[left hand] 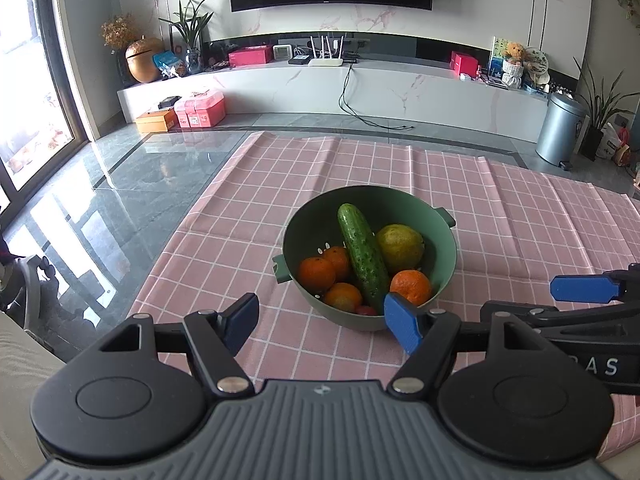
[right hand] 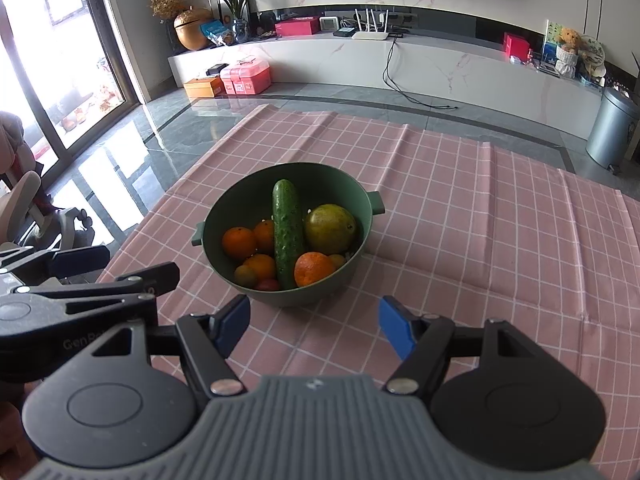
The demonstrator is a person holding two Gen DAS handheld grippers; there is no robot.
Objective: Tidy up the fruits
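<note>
Right, both grippers hang over the pink checked cloth (left hand: 500, 208), nothing in either. Left gripper (left hand: 322, 322) is spread wide, its right pad at the near rim of the green bowl (left hand: 372, 196). Right gripper (right hand: 314, 326) is also wide, just short of the bowl at 12 o'clock. In the bowl: cucumber (right hand: 287, 232) lying lengthwise down the middle, yellow-green fruit (right hand: 330, 229) at its 3 o'clock, oranges (right hand: 239, 243) at 9 o'clock, another orange (right hand: 313, 268) at 5 o'clock. Small red fruit (right hand: 267, 285) sits at the near edge.
</note>
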